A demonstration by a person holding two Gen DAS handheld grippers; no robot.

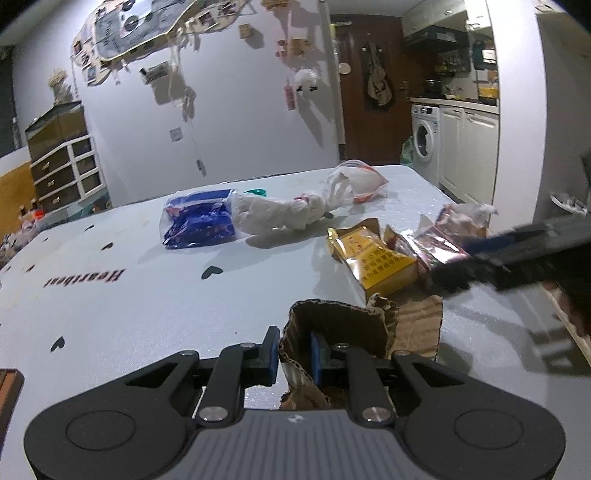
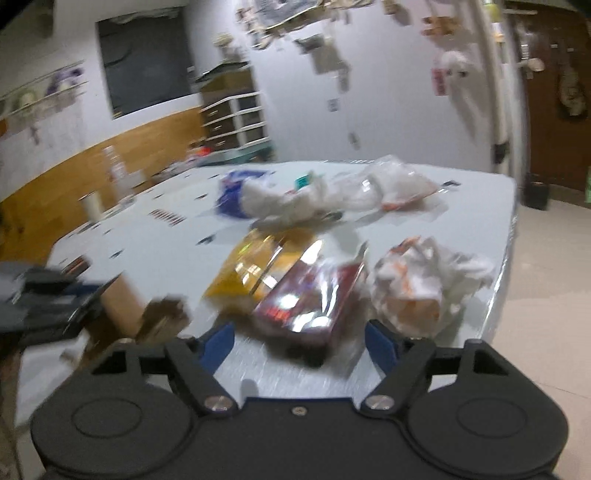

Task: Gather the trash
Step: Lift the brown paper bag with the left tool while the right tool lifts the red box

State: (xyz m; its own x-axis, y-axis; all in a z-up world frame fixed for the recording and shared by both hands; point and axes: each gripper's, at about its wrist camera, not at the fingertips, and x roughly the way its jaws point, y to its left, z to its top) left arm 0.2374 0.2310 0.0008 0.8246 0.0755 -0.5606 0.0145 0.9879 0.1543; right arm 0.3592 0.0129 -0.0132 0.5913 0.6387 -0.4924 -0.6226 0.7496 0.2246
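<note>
Torn cardboard point(image 1: 332, 325): brown, matt, corrugated, rough edges. Yellow pack point(image 1: 373, 258) and dark red pack point(image 2: 310, 299): glossy film, strong glare; white bag point(image 1: 288, 212) thin crinkled plastic. Tabletop point(image 1: 147, 314): pale, matt, faintly textured; claw point(image 1: 293, 354) matt black plastic, blue pads point(image 1: 272, 354).

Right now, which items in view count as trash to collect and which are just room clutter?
Trash to collect:
- torn cardboard, pinched in the left gripper
- yellow packet
- red shiny wrapper, ahead of the open right gripper
- crumpled paper wad
- blue snack bag
- white plastic bags

Just lying about:
- drawer unit
- washing machine
- wall decorations
</note>
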